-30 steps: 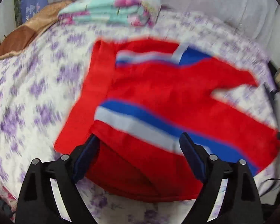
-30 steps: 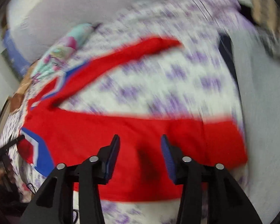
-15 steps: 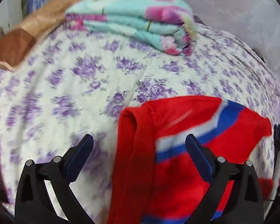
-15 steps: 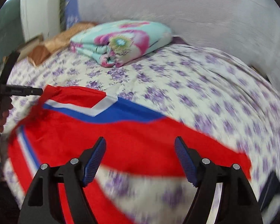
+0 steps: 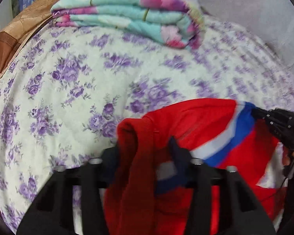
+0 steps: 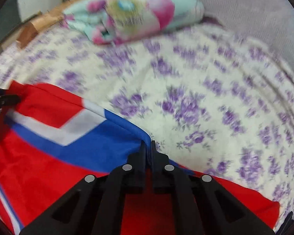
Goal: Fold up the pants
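Observation:
The red pants (image 5: pixel 201 121) with a blue and white stripe lie on the flowered bed. In the left wrist view my left gripper (image 5: pixel 145 146) has its jaws narrowed around a bunched red edge of the pants. In the right wrist view my right gripper (image 6: pixel 148 146) is shut on the blue-striped edge of the pants (image 6: pixel 72 143). The right gripper also shows at the right edge of the left wrist view (image 5: pixel 274 121), and the left gripper shows at the left edge of the right wrist view (image 6: pixel 4 99).
A folded turquoise and pink quilt (image 5: pixel 127 17) lies at the far side of the bed (image 5: pixel 68 90). A brown cushion (image 5: pixel 13 39) sits at the far left. A grey wall (image 6: pixel 254 9) runs behind the bed.
Both grippers have gone from open above the pants to closed on the pants' edge, left on the red corner, right on the blue stripe. Both views have moved closer to the fabric.

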`<state>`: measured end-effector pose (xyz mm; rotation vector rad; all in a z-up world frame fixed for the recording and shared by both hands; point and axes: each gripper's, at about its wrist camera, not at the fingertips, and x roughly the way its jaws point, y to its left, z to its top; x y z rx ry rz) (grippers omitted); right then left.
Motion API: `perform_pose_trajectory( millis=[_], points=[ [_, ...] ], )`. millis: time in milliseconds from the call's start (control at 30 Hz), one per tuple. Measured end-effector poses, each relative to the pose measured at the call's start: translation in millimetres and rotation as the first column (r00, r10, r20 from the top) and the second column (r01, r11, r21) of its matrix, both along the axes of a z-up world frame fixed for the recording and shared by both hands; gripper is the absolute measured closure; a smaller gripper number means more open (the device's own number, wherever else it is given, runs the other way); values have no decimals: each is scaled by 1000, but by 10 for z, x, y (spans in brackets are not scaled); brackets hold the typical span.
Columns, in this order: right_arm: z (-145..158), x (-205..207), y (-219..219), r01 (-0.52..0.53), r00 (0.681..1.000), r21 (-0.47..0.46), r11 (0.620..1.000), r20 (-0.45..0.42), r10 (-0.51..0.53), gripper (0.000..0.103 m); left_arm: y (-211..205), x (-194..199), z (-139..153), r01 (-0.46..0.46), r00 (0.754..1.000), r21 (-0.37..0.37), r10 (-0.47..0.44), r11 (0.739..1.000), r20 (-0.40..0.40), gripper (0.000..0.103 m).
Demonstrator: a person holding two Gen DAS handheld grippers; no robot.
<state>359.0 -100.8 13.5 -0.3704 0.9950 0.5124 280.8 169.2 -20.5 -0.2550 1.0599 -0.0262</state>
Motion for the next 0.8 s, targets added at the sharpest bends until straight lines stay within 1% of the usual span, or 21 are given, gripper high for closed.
perform_pose_trajectory(
  millis=[33, 67, 133, 167, 233, 300, 333, 367, 400, 433, 467, 500, 567, 633, 667, 733, 767, 800],
  points=[
    [85, -48, -49, -3, 1000, 22, 1000, 9, 3, 99, 7, -47, 64, 2, 1000, -11, -2, 1000, 15, 75],
    [242, -174, -133, -14, 999, 50, 999, 35, 12, 99, 3, -137, 185, 10, 999, -23, -9, 1000, 45, 75],
    [491, -468, -240, -34, 996, 69, 997, 90, 27, 99, -38, -266, 331, 30, 997, -25, -28, 999, 76, 75],
    [562, -539, -280, -38, 995, 76, 996, 99, 30, 99, -60, -376, 424, 40, 995, -31, -37, 999, 96, 75],
    [743, -890, -404, -66, 990, 95, 993, 128, 53, 99, -99, -555, 530, 54, 992, -38, -50, 998, 118, 75],
    [822, -1167, -514, -83, 988, 107, 991, 140, 67, 99, -125, -733, 594, 69, 990, -40, -63, 997, 127, 75],
    [834, -1335, -564, -86, 987, 116, 990, 144, 68, 99, -130, -855, 624, 71, 990, -45, -65, 996, 126, 73],
    [829, -1477, -604, -91, 987, 126, 988, 144, 72, 99, -127, -955, 640, 75, 990, -59, -67, 995, 124, 62],
    [809, -1598, -645, -97, 987, 138, 986, 140, 77, 98, -111, -1046, 656, 77, 990, -76, -67, 994, 123, 46],
    [764, -1759, -697, -101, 988, 150, 983, 134, 81, 98, -83, -1181, 679, 74, 990, -100, -61, 992, 127, 38],
    [708, -1890, -728, -103, 989, 159, 982, 125, 84, 98, -66, -1271, 695, 68, 990, -112, -53, 991, 133, 27],
    [664, -1977, -757, -103, 990, 167, 981, 117, 84, 98, -46, -1432, 717, 65, 988, -132, -46, 989, 144, 21],
    [507, -2190, -800, -86, 993, 188, 979, 97, 68, 98, -49, -1634, 707, 78, 987, -180, -50, 981, 153, 15],
    [376, -2316, -839, -70, 995, 207, 976, 80, 54, 98, -92, -1786, 601, 78, 991, -230, -50, 970, 128, 15],
    [299, -2359, -872, -57, 997, 230, 972, 68, 43, 98, -115, -1795, 518, 77, 993, -273, -50, 959, 103, 15],
    [215, -2387, -908, -45, 998, 260, 965, 52, 32, 98, -130, -1738, 426, 53, 997, -335, -33, 941, 64, 15],
    [178, -2408, -926, -38, 998, 272, 962, 49, 25, 98, -131, -1666, 398, 39, 999, -376, -23, 926, 46, 15],
    [158, -2433, -925, -37, 998, 272, 961, 51, 24, 98, -139, -1573, 391, 27, 999, -402, -16, 915, 29, 15]
  ],
)
